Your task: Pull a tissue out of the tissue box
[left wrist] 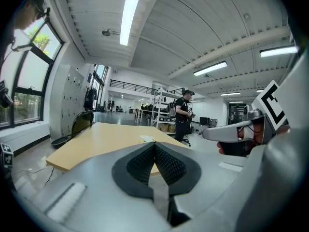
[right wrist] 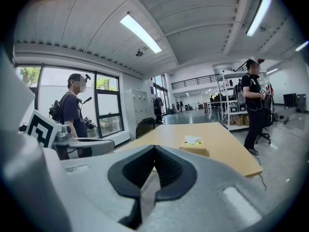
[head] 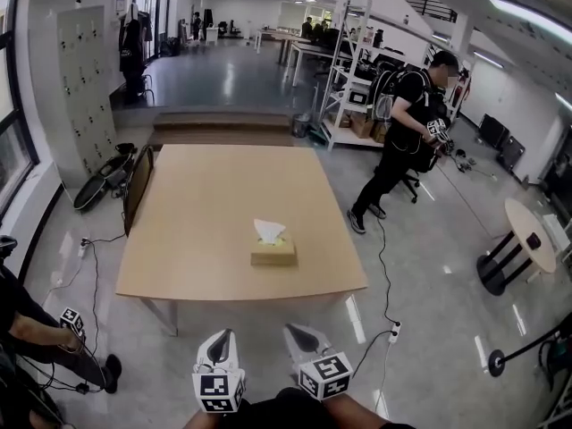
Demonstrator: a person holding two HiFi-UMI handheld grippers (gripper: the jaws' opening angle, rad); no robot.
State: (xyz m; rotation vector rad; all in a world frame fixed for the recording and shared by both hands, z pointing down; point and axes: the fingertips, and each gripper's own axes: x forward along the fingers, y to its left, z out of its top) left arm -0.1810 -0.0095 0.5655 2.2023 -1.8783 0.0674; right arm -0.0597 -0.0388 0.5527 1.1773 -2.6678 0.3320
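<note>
Two empty claws, jaws together: left claw [head: 220, 338] and right claw [head: 296, 331] hang off the table's [head: 197, 239] near edge. The box [head: 273, 254] sits mid-table toward me, tissue [head: 268, 231] poking up, well apart from both. Risk: the light box lifts or slides with the pull unless pinned. Bare tabletop all round it; near edge to clear first.

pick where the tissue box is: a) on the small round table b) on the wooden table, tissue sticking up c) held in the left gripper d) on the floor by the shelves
b: the tissue box sits on the wooden table, a white tissue standing out of its top; the left gripper is shut and empty, short of the table.
</note>
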